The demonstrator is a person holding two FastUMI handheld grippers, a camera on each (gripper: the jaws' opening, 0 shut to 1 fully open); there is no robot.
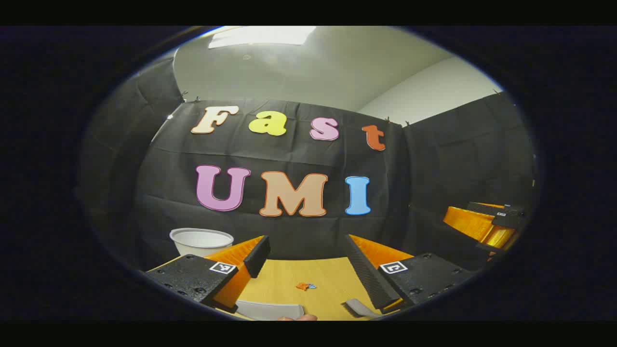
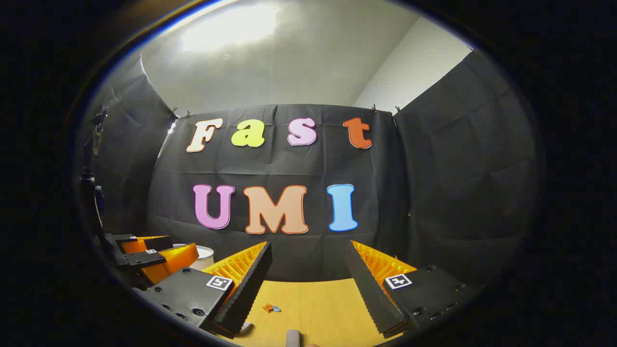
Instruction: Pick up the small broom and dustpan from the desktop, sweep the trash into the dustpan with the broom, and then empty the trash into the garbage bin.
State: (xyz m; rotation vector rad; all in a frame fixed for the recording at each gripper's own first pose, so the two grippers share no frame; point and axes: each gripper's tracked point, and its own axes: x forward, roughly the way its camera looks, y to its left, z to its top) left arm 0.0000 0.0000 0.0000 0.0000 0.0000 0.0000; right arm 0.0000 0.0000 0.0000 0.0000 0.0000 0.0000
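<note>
1. In the left gripper view a white bin stands at far left, at the back edge of the wooden desk, close to the black cloth wall
2. The left gripper hovers over the desk with its fingers wide apart and nothing between them
3. Below its left finger lies a flat grey piece, likely the dustpan, at the near edge of the desk; part of a hand shows just beneath it
4. The trash, a few small orange and blue scraps, lies on the desk between the two fingers, a little beyond the dustpan
5. By the right finger a grey item, likely the broom, rests on the desk, cut off by the view's edge
6. At far right in that view the right gripper is held above the desk, well apart from the left one
7. In the right gripper view the left gripper shows at far left, with the bin partly hidden behind it
8. The right gripper has its fingers wide apart, holding nothing; the trash lies on the desk near its left finger, and a grey stub, perhaps the broom's handle, pokes up at the bottom edge
</note>
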